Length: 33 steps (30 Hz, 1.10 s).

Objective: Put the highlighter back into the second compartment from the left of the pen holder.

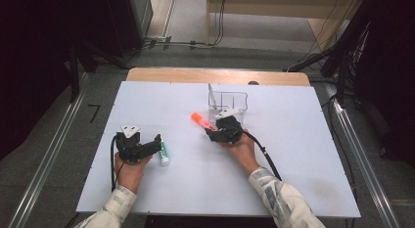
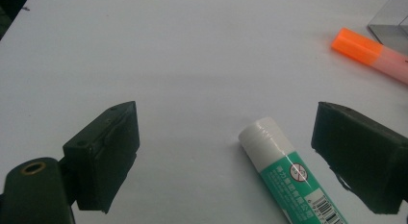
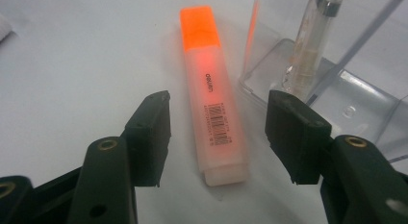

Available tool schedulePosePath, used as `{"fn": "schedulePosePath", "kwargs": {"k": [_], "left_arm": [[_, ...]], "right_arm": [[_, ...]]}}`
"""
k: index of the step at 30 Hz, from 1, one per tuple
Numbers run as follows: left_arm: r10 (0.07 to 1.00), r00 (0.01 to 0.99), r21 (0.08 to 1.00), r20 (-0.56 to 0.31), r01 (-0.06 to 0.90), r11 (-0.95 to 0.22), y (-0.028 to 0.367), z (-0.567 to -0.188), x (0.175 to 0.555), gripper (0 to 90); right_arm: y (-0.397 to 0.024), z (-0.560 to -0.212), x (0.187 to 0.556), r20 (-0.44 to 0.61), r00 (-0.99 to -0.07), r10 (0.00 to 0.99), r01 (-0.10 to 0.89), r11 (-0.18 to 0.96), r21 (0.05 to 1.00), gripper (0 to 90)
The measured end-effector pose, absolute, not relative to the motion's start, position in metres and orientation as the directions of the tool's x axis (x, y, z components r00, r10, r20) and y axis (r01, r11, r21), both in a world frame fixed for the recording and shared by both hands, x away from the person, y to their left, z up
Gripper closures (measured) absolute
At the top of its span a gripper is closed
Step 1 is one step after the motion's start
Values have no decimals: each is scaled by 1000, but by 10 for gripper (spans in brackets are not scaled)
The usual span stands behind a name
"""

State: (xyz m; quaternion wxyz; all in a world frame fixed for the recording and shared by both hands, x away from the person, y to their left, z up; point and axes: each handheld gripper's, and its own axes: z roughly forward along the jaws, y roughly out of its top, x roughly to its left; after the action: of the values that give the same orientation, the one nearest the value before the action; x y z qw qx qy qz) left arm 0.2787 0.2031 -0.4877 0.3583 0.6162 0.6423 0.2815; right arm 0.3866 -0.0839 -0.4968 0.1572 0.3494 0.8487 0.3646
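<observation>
An orange highlighter (image 1: 202, 121) (image 3: 211, 94) lies flat on the white table (image 1: 293, 140), just left of a clear plastic holder (image 1: 228, 102) (image 3: 346, 94). My right gripper (image 1: 211, 132) (image 3: 219, 106) is open, its jaws on either side of the highlighter's near end without touching it. A green-and-white glue stick (image 1: 164, 153) (image 2: 284, 171) lies at the left. Around it my left gripper (image 1: 155, 144) (image 2: 226, 123) stands open, with the stick nearer the right jaw and apart from both pads. The highlighter's orange cap (image 2: 358, 45) shows farther off in the left gripper view.
A clear-barrelled pen (image 1: 211, 96) (image 3: 312, 41) stands leaning inside the holder. The person's forearms in patterned sleeves come in from the table's near edge. Cables trail from both grippers across the white surface.
</observation>
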Motion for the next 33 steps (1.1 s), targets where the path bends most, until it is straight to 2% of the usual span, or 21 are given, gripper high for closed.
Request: {"fn": "schedulePosePath", "kwargs": {"k": [33], "left_arm": [[993, 17, 803, -116, 590, 84, 204, -487, 279, 97]], "right_arm": [[-62, -506, 394, -43, -724, 689, 467, 534, 705, 495]]}}
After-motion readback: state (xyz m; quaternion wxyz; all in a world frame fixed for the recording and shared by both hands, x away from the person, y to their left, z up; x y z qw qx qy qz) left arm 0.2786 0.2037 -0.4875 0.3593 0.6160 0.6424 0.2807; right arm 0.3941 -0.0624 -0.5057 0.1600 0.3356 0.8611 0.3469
